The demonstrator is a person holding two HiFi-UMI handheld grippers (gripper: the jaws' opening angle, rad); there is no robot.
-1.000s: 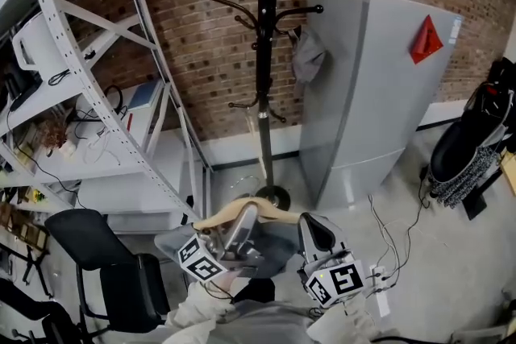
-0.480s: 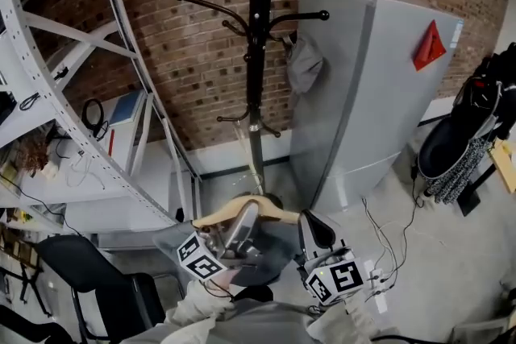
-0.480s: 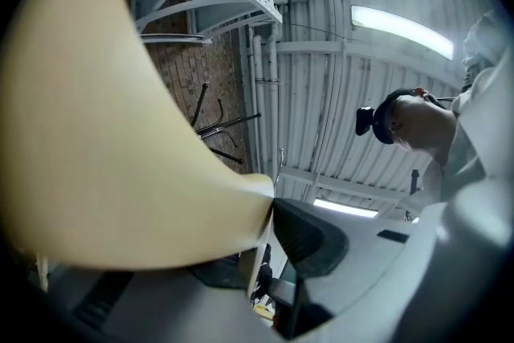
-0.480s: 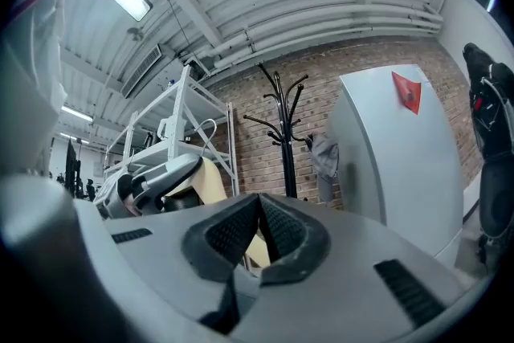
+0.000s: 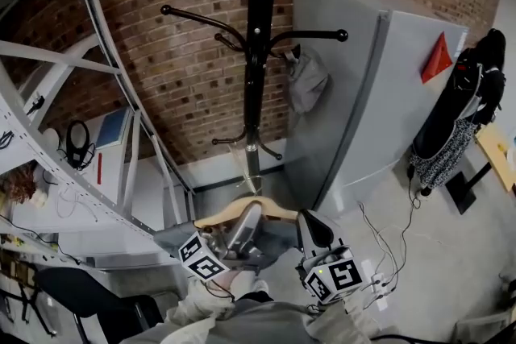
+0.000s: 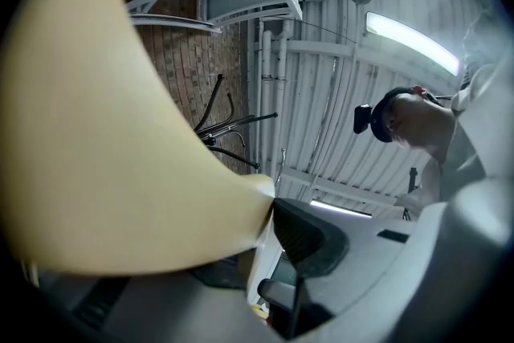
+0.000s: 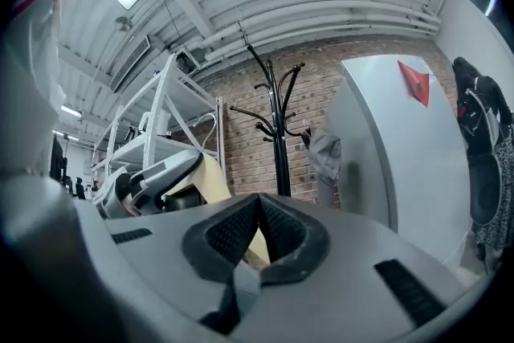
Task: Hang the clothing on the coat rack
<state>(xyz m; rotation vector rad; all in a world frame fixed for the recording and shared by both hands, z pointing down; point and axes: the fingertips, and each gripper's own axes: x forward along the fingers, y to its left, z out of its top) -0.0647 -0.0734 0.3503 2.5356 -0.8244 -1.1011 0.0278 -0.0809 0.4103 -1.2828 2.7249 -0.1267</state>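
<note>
Brick wall (image 5: 185, 76) behind, black coat rack (image 5: 256, 52) against it between metal shelving (image 5: 89, 93) and a grey cabinet (image 5: 363, 109), with one grey cloth (image 5: 306, 80) on a rack hook. Left gripper (image 5: 242, 228) is clamped on the wooden hanger (image 5: 222, 213), low in the head view, well below the rack's hooks, with the grey garment (image 5: 278, 236) draped under it. Right gripper (image 5: 313, 231) sits just beside it, pads pressed together at the tips, nothing visible between them.
</note>
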